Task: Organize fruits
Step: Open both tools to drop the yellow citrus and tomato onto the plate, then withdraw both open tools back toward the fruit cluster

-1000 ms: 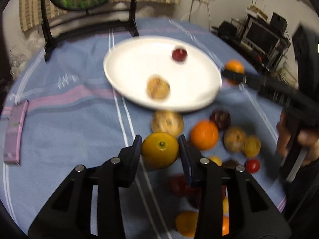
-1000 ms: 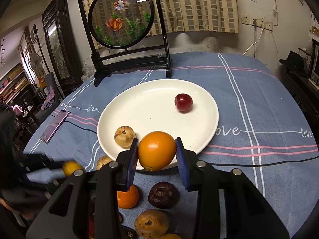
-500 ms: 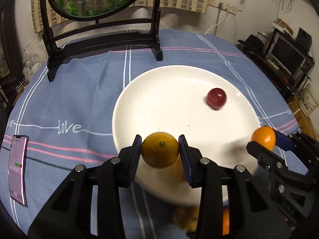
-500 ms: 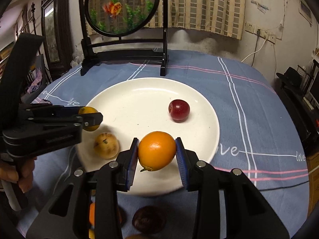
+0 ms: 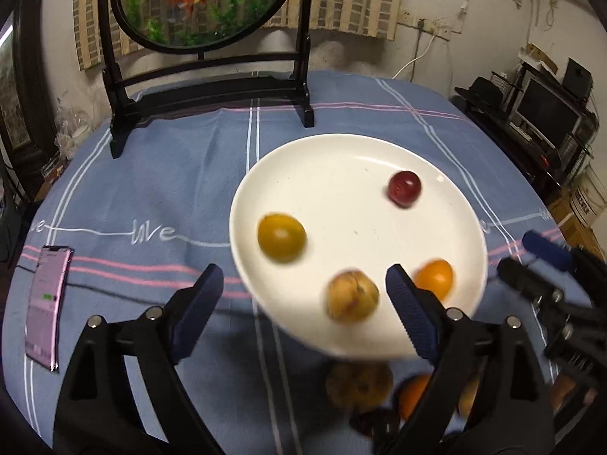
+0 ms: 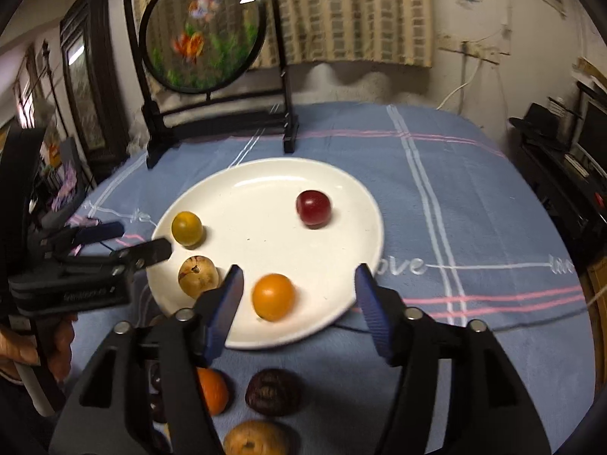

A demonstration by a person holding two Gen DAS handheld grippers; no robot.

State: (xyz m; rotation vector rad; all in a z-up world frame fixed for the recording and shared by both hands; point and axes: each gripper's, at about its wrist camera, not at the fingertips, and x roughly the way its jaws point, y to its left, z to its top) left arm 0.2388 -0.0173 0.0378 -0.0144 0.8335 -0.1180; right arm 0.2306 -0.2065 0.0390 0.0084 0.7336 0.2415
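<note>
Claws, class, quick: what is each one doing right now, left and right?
Left claw: jaws opening, nothing held; the yellow fruit lies on the plate.
Right claw: jaws opening, orange on the plate, untouched.

Left tongs (image 5: 303, 292), right tongs (image 6: 297, 292): black plastic frames, silver pivot screws, ribbed blue pads (image 6: 370, 311) on finger insides.

Dim indoor light, warm and yellowish, coming from overhead: it glares off the white plate (image 5: 341, 159) and glints in the round glass screen (image 6: 201, 30). Soft shadows sit under each fruit. Motion blur smears both views, worst low in the left wrist view. Fisheye bending curves the tablecloth (image 6: 474, 208) lines; corners vignette to black.
</note>
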